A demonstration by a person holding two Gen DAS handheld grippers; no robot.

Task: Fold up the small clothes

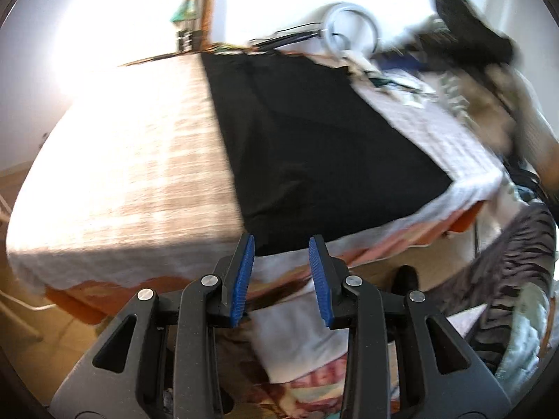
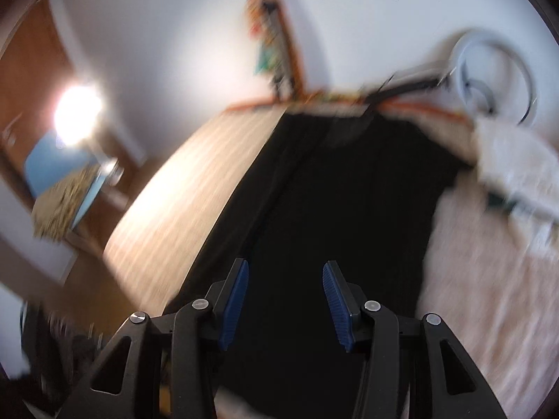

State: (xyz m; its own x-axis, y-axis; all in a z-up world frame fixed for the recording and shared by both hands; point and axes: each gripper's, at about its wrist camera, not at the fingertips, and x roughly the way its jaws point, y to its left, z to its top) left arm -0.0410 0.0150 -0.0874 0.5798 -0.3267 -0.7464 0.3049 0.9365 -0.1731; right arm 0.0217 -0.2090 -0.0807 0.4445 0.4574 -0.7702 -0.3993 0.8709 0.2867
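A black garment (image 1: 314,146) lies spread flat on a bed with a pale striped cover (image 1: 132,146). My left gripper (image 1: 281,241) hovers at the bed's near edge, just short of the garment's near hem. It is open and nothing is between its blue pads (image 1: 241,279). In the blurred right wrist view, the right gripper (image 2: 286,265) hangs over the same black garment (image 2: 349,192), open and empty. The dark blur at the upper right of the left wrist view is a person's arm (image 1: 531,139) holding a black tool.
A white ring lamp (image 1: 349,28) stands past the bed's far side. Light clothes (image 1: 401,83) lie heaped at the far right of the bed. Striped trousers (image 1: 506,262) and a dark shoe (image 1: 405,279) are near the bed's edge. A wooden door (image 2: 31,80) is at left.
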